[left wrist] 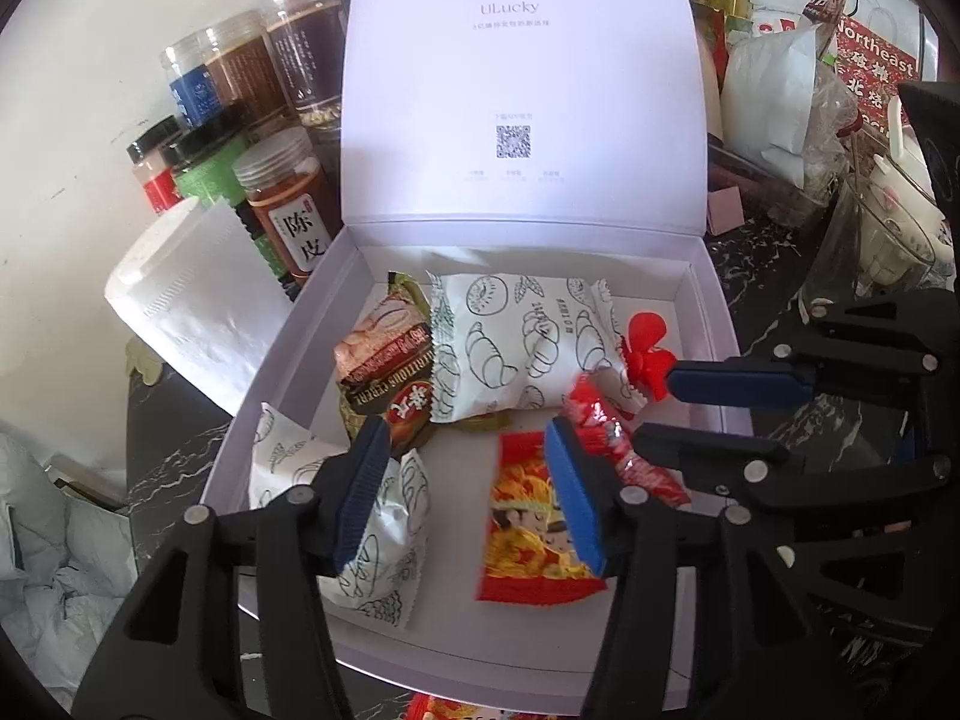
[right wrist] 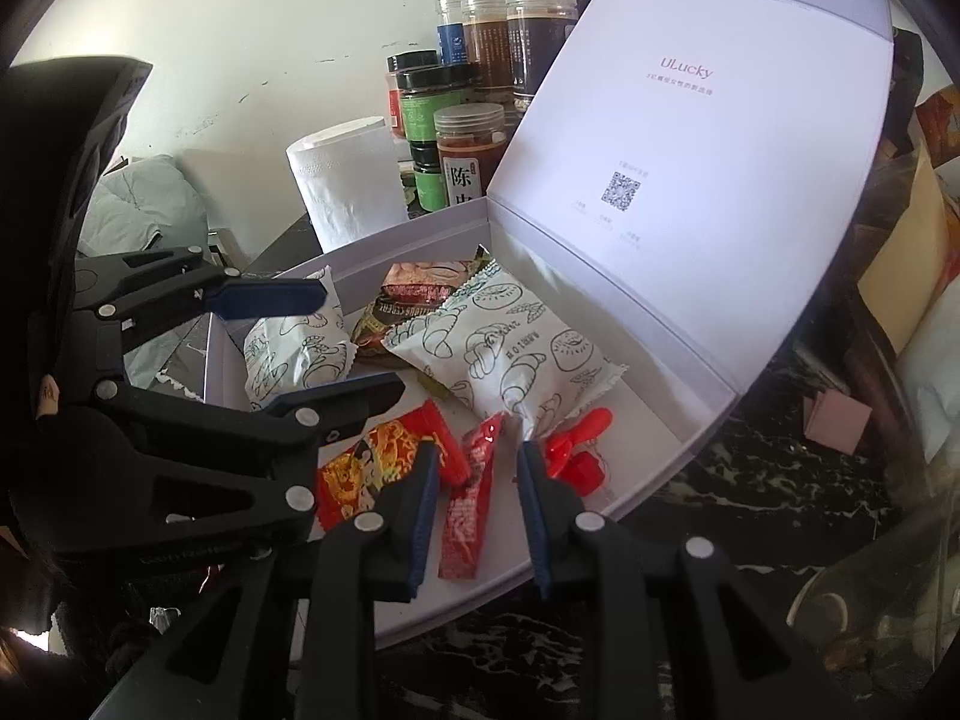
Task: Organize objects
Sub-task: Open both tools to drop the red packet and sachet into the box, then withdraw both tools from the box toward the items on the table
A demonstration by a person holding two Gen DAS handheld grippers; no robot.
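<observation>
An open white gift box (left wrist: 708, 294) (right wrist: 708, 420) holds snack packets. Inside lie a large white croissant-print packet (left wrist: 516, 342) (right wrist: 510, 348), a smaller one (left wrist: 384, 534) (right wrist: 294, 348), a brown cereal packet (left wrist: 384, 366) (right wrist: 414, 294), a red-yellow packet (left wrist: 522, 516) (right wrist: 372, 468), a slim red sachet (left wrist: 606, 426) (right wrist: 468, 516) and a small red fan (left wrist: 648, 354) (right wrist: 570, 450). My left gripper (left wrist: 468, 492) (right wrist: 354, 348) is open over the box floor, empty. My right gripper (right wrist: 474, 516) (left wrist: 708, 414) is open, its jaws either side of the red sachet.
Spice jars (left wrist: 288, 204) (right wrist: 468, 144) and a paper towel roll (left wrist: 192, 300) (right wrist: 348, 186) stand left of the box. Bags and a glass (left wrist: 864, 252) crowd the right side. The box sits on a dark marble surface (right wrist: 780, 468).
</observation>
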